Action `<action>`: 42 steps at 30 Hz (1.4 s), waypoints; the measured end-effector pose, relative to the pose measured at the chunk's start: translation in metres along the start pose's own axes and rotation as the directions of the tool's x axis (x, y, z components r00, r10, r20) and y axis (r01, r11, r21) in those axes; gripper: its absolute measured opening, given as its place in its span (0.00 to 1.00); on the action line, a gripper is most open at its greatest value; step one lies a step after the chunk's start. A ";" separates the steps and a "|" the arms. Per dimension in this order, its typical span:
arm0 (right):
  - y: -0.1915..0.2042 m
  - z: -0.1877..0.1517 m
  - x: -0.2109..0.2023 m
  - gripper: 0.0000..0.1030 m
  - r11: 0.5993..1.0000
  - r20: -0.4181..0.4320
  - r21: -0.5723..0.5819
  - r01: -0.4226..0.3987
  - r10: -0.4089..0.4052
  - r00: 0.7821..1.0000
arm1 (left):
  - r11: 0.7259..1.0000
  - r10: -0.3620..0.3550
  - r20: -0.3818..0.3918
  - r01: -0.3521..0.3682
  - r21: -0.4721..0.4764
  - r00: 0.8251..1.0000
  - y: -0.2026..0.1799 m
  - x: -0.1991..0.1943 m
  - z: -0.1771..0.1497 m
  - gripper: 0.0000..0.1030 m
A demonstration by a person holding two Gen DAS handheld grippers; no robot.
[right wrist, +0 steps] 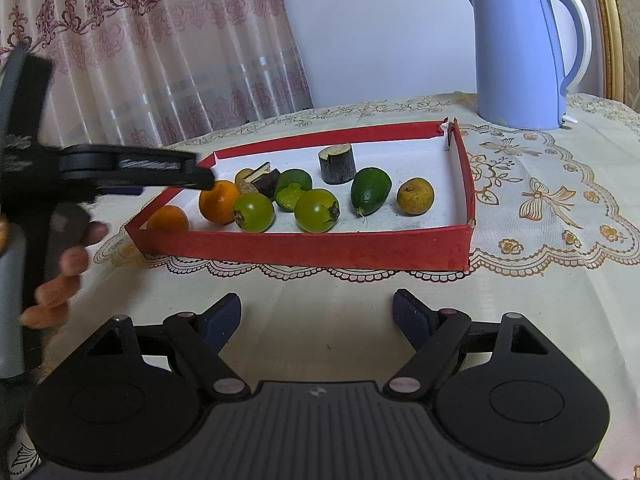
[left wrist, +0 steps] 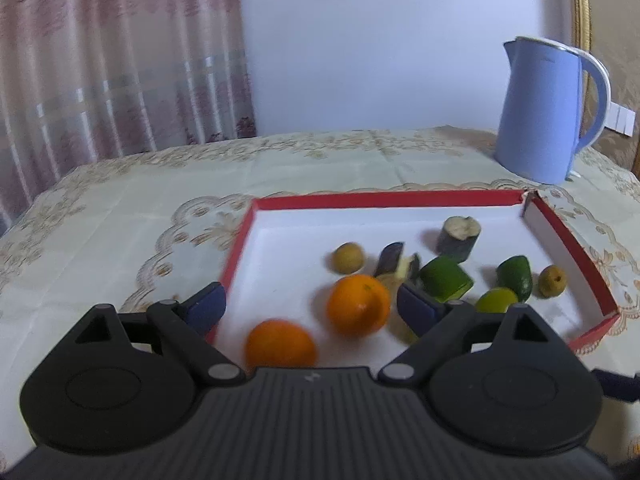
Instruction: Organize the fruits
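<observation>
Lace-patterned tablecloth (right wrist: 540, 208) across the table, pink curtain (right wrist: 140, 60) behind. Blue kettle (right wrist: 520, 52) upright beyond the far right corner of the red tray (right wrist: 320, 250). In the tray: two oranges (left wrist: 358, 304) near the left end, green and brown fruits beside them. Left gripper (left wrist: 312, 306) wide open over the tray, clasping nothing. Right gripper (right wrist: 316, 318) spread open above bare cloth in front of the tray.

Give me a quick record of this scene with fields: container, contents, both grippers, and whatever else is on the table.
container: shallow red cardboard tray, white inside
contents: two oranges, two green tomatoes, green avocado-like fruit, cut dark stalk piece
left gripper: open over the tray, holding nothing
right gripper: open above the tablecloth, empty
other: blue electric kettle
</observation>
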State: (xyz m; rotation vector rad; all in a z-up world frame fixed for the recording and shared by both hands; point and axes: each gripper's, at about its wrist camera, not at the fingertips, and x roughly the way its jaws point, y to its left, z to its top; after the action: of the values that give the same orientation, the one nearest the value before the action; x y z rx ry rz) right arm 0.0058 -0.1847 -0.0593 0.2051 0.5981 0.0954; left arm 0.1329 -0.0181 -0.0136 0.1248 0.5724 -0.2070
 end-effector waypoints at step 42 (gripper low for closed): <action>0.045 0.008 -0.025 0.92 0.964 0.019 0.020 0.264 -0.264 0.964 | 0.998 0.028 0.042 -0.025 -0.058 0.999 -0.002 -0.126 -0.053 1.00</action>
State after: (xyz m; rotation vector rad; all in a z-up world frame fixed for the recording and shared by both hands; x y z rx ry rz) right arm -0.0112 -0.1459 -0.0292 0.1413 0.5998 -0.1700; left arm 0.0013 0.0092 0.0112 0.0718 0.5333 -0.1667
